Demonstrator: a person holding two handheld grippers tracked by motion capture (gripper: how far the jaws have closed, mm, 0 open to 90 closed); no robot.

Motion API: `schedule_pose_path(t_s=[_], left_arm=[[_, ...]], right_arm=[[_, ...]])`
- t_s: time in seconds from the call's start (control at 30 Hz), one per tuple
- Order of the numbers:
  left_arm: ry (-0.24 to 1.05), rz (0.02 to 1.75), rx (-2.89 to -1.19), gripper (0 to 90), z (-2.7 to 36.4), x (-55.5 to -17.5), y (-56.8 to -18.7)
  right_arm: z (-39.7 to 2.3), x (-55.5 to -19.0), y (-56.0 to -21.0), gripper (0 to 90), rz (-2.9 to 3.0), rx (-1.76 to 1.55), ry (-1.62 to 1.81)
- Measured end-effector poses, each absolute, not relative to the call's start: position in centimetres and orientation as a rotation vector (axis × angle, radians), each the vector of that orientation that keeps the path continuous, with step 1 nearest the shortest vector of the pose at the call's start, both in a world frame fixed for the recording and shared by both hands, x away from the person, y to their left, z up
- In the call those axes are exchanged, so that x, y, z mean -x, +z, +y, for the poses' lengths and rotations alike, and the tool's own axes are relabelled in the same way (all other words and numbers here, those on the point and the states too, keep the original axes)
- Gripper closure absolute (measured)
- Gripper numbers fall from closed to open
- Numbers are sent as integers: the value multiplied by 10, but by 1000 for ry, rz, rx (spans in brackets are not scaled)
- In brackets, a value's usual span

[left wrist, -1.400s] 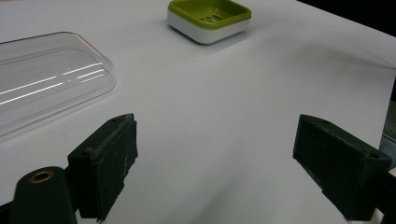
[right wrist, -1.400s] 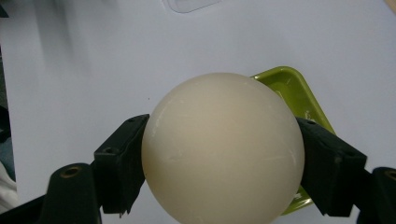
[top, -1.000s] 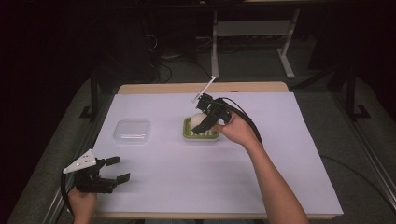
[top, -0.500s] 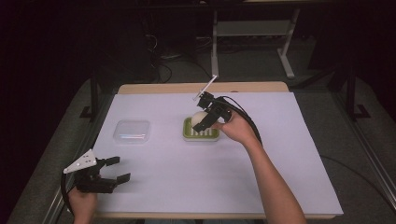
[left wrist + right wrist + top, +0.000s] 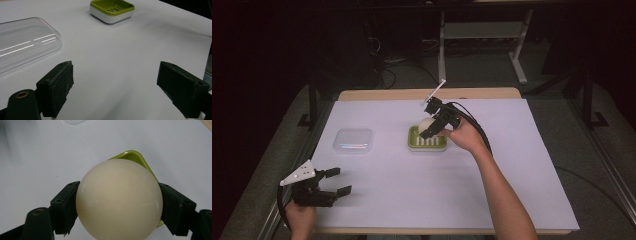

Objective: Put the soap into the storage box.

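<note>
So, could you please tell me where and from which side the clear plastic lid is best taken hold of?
Probably by its long edges. The clear plastic lid lies flat and low on the table, a rounded rectangle with a raised dome, so coming straight down from above and closing across its narrower width looks safest. The left claw is open and idle nearby; the right claw holds the ball.

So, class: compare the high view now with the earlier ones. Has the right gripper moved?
No, hardly at all. The right gripper, shut on the cream ball, hangs over the far left corner of the green dish, as before.
</note>
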State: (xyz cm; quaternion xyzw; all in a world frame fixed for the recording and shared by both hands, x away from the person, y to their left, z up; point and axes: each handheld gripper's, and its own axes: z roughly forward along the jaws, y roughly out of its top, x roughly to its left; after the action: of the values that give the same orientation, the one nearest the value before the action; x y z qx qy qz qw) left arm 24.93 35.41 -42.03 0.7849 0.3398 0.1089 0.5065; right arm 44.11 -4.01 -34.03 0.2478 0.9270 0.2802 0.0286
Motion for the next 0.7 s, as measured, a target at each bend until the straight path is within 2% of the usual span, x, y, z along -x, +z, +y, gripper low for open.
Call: schedule_pose_path(t_s=[0.7], left_arm=[[262,820,-1892,132,355,-249,-420]], right_arm=[[-37,-458,-357,232,2850,-834,839]])
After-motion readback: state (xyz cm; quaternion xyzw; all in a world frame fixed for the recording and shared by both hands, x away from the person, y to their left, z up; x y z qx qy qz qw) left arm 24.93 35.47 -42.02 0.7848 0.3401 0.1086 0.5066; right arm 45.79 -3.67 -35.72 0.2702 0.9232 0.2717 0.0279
